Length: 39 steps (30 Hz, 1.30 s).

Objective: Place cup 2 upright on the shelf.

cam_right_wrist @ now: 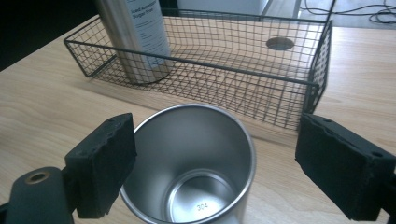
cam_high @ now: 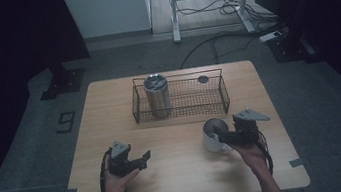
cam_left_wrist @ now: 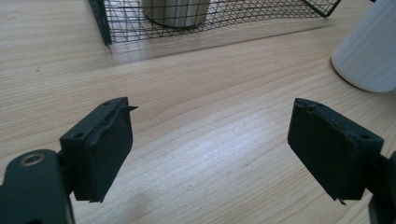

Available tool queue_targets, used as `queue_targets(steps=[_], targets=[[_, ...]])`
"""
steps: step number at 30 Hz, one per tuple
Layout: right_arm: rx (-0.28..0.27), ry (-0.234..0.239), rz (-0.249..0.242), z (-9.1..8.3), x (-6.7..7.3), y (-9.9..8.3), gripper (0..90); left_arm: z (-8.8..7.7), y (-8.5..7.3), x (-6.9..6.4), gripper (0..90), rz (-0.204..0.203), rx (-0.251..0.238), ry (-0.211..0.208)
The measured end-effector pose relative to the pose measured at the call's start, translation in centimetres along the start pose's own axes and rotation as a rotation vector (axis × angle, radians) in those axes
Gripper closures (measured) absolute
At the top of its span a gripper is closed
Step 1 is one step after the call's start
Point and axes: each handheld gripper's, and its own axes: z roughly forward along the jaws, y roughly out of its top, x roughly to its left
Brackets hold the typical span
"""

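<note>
A white cup (cam_high: 213, 134) with a steel inside (cam_right_wrist: 191, 172) stands upright on the wooden table (cam_high: 180, 180), right of centre. My right gripper (cam_high: 221, 135) reaches it from the right and is open; the cup sits between the jaws (cam_right_wrist: 215, 158), close against the left pad (cam_right_wrist: 105, 163) and well apart from the right pad. My left gripper (cam_high: 144, 160) rests low over the table at the left front, open, with only bare wood between its jaws (cam_left_wrist: 210, 140). The cup's white side (cam_left_wrist: 369, 51) shows at the right edge of the left gripper view.
A black wire basket (cam_high: 180, 110) stands at the middle back of the table. A tall steel tumbler (cam_high: 157, 97) stands upright in its left end (cam_right_wrist: 140, 37). A dark round hole (cam_high: 203, 79) lies in the tabletop under the basket's right half.
</note>
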Motion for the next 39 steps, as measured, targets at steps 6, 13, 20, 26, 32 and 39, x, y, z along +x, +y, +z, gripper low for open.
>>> queue_targets(steps=[6, 13, 20, 26, 32, 39], targets=[[0.034, 0.007, -0.04, 0.7, 0.4, -0.5, 10.5, -0.1, -0.2, 0.3, 14.5, -0.005, 0.007, 0.011], [0.052, 0.026, -0.054, 0.9, 0.8, -0.8, 4.6, 0.2, -0.3, 0.4, 14.5, -0.003, 0.019, 0.008], [0.077, 0.031, -0.065, 1.3, 1.2, -0.9, 0.3, 0.2, -0.4, 0.4, 14.5, -0.002, 0.029, 0.007], [0.09, 0.026, -0.069, 1.9, 1.4, -1.2, 0.0, 0.3, -0.5, 0.6, 14.5, -0.007, 0.037, 0.0], [0.114, 0.012, -0.086, 2.4, 1.7, -1.4, 0.0, 0.4, -0.6, 0.6, 14.5, -0.004, 0.035, 0.006], [0.124, 0.0, -0.092, 2.8, 1.6, -1.5, 0.0, 0.4, -0.6, 0.6, 14.6, -0.007, 0.029, 0.007]])
